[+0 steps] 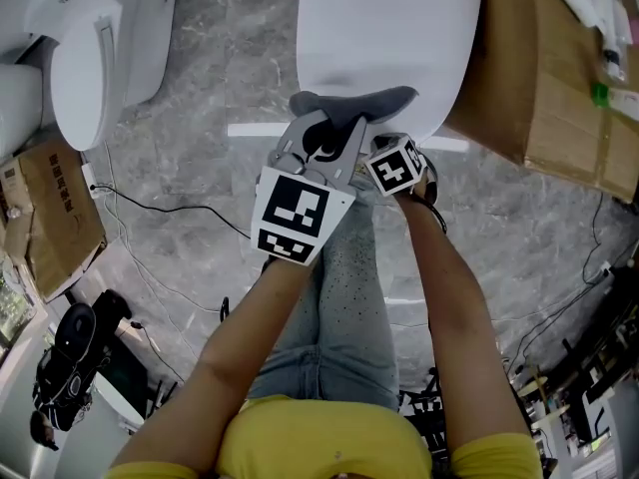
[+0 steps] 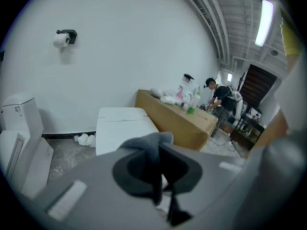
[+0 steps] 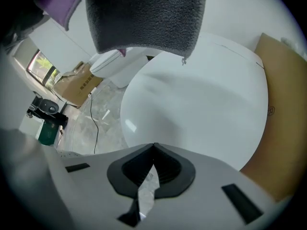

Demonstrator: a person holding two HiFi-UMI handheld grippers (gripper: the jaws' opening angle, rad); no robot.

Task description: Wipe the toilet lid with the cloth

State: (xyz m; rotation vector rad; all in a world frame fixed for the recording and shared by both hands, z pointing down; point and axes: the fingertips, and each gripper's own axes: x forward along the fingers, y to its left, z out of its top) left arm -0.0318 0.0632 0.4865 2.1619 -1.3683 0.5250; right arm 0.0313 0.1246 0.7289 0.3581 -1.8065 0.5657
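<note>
The cloth (image 1: 354, 103) is pinched by the left tool (image 2: 158, 152), whose jaws are pressed on a fold of the grey fabric; it is held just at the front edge of the toilet lid (image 1: 389, 28), probably so that it can be laid on the white surface before wiping; whether it touches the lid cannot be told. The right tool (image 3: 153, 150) is held just beside the left one, in front of the lid, and is pointed steeply down at it; its jaws are pressed together and nothing is held between them, so it is judged to be only waiting, or ready to help with spreading the fabric. The lid is closed and nothing else is seen on it. To the right of the lid a cardboard box (image 1: 544, 78) is standing close, and a wide stroke on that side could be limited by it; to the left of the lid, well apart, a second toilet (image 1: 85, 63) is placed; cables (image 1: 165, 208) are lying on the floor (image 1: 230, 58) to the front and left of the lid, away from the work.
</note>
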